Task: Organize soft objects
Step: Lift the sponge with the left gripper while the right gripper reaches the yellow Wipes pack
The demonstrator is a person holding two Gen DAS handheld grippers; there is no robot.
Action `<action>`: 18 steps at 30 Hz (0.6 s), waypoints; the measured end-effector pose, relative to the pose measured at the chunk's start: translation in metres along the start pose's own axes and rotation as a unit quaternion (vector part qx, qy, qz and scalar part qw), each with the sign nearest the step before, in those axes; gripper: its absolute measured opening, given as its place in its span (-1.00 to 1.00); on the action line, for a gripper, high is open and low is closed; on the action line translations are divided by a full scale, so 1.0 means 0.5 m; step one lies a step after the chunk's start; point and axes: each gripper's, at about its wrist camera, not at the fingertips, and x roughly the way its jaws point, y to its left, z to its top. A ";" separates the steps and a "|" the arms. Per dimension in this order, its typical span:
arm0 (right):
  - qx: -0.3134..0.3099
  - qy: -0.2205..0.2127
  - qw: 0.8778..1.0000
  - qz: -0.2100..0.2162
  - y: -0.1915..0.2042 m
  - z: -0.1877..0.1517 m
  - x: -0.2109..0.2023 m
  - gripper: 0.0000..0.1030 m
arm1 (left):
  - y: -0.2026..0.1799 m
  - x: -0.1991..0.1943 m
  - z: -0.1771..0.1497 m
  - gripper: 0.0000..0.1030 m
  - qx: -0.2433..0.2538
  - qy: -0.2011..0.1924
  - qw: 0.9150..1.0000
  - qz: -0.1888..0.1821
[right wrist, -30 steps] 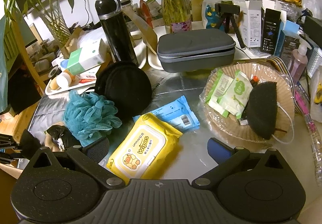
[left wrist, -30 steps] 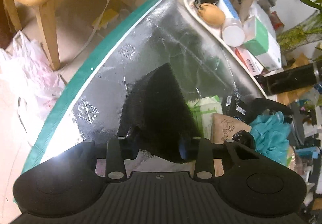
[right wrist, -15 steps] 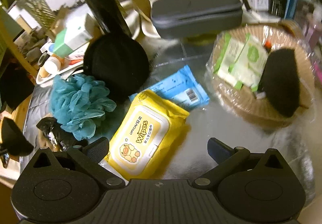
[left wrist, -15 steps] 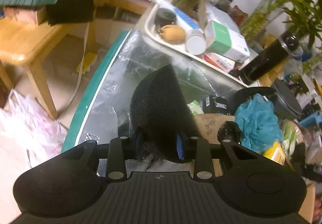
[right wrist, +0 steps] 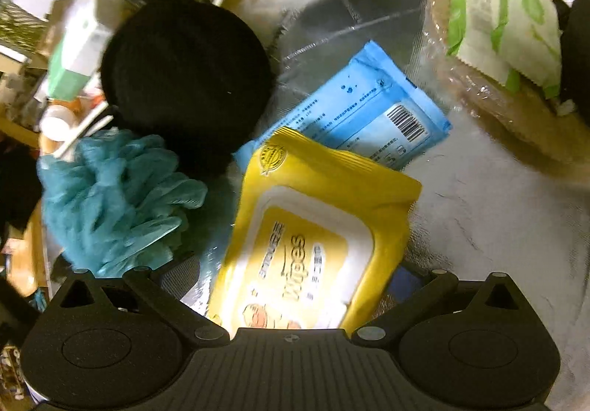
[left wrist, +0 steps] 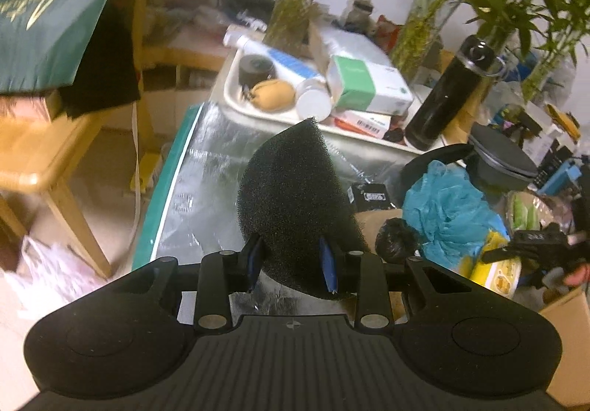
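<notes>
My left gripper (left wrist: 291,263) is shut on a black foam sponge (left wrist: 291,189) and holds it above the silver table cover (left wrist: 206,197). My right gripper (right wrist: 291,282) is open, its jaws wide on either side of a yellow wipes pack (right wrist: 306,252), low over it. A teal bath pouf (right wrist: 110,197) lies to its left and also shows in the left wrist view (left wrist: 446,211). A blue wipes pack (right wrist: 354,112) and a black round pad (right wrist: 184,79) lie behind. The woven basket (right wrist: 490,108) at the right holds green-white packets (right wrist: 497,16).
A white tray (left wrist: 236,97) with bottles and a green box (left wrist: 368,86) stands at the back. A black flask (left wrist: 450,93), a grey case (left wrist: 505,163), plant vases and a wooden chair (left wrist: 44,152) off the table's left edge surround the work area.
My left gripper has lifted the sponge off the table and tilted up. My right gripper has dropped down and forward until its jaws straddle the yellow wipes pack.
</notes>
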 end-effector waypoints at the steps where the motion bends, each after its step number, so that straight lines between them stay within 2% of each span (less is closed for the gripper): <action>1: 0.001 0.003 1.000 -0.004 0.002 0.004 0.007 0.99 | -0.005 -0.004 0.000 -0.37 0.007 -0.004 1.000 0.002; 3: 0.001 0.000 1.000 -0.010 0.007 0.010 0.010 0.94 | -0.014 -0.010 -0.001 -0.37 0.021 -0.011 1.000 0.010; 5: -0.003 -0.006 1.000 -0.025 0.012 0.012 0.005 0.71 | -0.025 -0.017 0.000 -0.37 0.037 -0.019 0.999 0.018; 6: -0.004 -0.008 1.000 -0.021 0.013 0.011 0.000 0.49 | -0.030 -0.021 0.000 -0.37 0.044 -0.022 0.999 0.021; 10: 0.011 -0.017 1.000 0.000 0.002 0.005 -0.016 0.25 | -0.051 -0.032 0.002 -0.37 0.069 -0.032 0.996 0.035; 13: 0.011 -0.043 0.999 0.003 -0.003 0.003 -0.035 0.11 | -0.064 -0.043 0.003 -0.37 0.081 -0.039 0.995 0.038; 18: -0.023 -0.127 0.992 0.003 0.001 -0.008 -0.106 0.08 | -0.084 -0.066 0.005 -0.37 0.097 -0.050 0.993 0.039</action>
